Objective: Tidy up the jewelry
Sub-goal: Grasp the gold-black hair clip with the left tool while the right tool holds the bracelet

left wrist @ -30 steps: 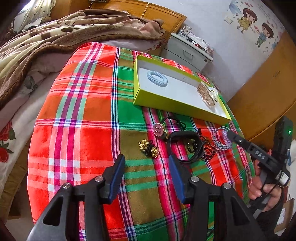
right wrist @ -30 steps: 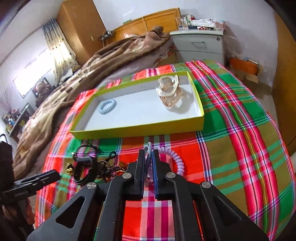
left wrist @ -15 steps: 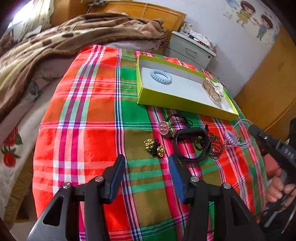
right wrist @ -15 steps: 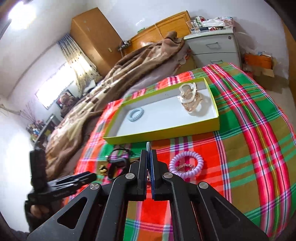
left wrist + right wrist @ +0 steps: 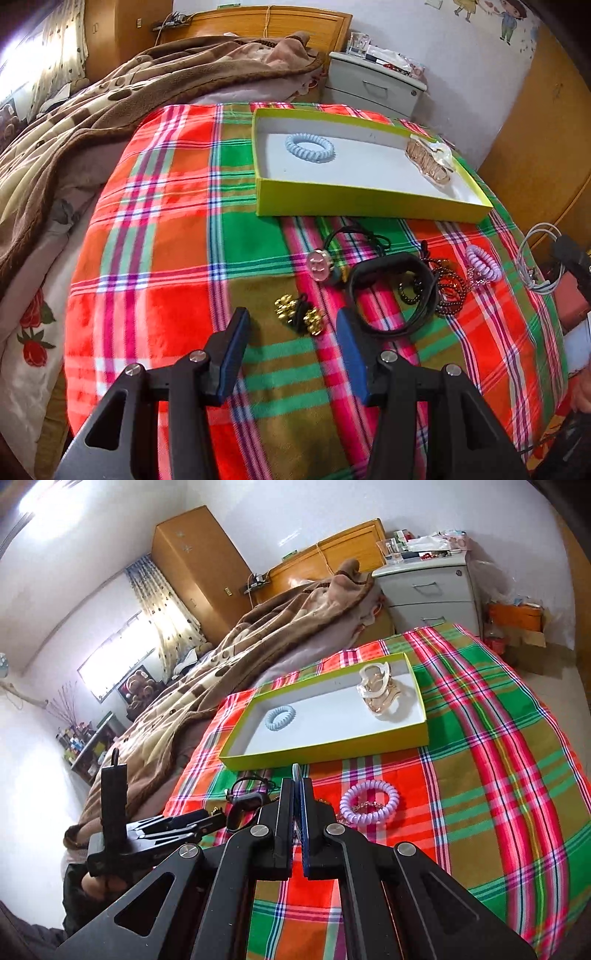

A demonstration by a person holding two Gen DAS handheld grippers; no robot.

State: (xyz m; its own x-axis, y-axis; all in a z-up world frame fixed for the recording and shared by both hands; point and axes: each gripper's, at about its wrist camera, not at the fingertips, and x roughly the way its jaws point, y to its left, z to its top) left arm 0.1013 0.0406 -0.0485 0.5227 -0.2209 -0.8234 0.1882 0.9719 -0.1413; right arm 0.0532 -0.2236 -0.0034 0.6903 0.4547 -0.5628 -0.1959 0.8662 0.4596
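The right gripper (image 5: 297, 775) is carrying a pinched white wire hoop (image 5: 532, 258) towards the tray (image 5: 325, 747), while the left gripper (image 5: 291, 325) is hovering wide open, next needing release inside

Pale wire ring (image 5: 537, 258) now off the cloth

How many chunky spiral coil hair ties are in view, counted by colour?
Blue coil tie, in the yellow-green box: 1
Lilac coil tie, on the plaid blanket: 1
Total: 2
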